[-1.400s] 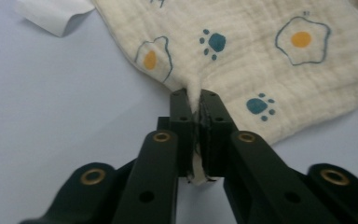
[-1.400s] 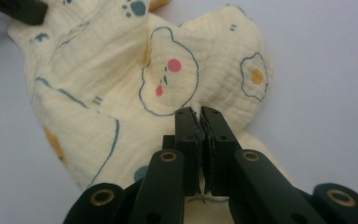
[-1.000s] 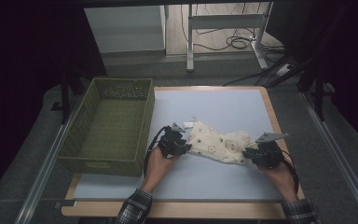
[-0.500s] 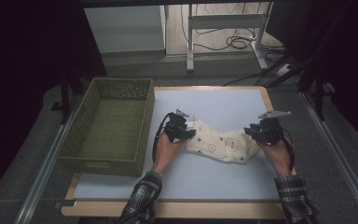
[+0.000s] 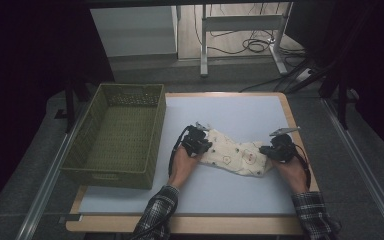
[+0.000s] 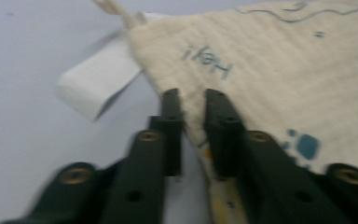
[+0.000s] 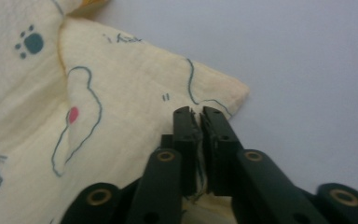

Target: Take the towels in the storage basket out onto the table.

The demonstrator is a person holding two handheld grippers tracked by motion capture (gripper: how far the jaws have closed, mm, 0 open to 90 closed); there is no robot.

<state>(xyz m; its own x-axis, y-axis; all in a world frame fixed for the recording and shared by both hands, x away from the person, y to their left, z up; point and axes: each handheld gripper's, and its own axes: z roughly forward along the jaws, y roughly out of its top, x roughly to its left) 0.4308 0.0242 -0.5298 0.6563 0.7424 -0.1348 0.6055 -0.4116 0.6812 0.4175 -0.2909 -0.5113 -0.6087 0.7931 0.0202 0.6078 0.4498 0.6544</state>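
Cream quilted cloth with printed animal outlines (image 5: 235,156) lying on the pale blue table top (image 5: 240,112), right of the green woven plastic basket (image 5: 117,135). Left gripper (image 5: 200,141) pinches the cloth's left edge beside a white fabric label (image 6: 98,81), jaws nearly together on the hem. Right gripper (image 5: 272,151) is clamped on the right corner. Compared with a second ago, the hands have drawn apart and the crumpled cloth now lies stretched flatter, apparently ready for folding.

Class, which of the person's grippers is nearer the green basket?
Left. The left gripper grips the printed cloth just beside the green basket; the right gripper holds the cloth's far end.
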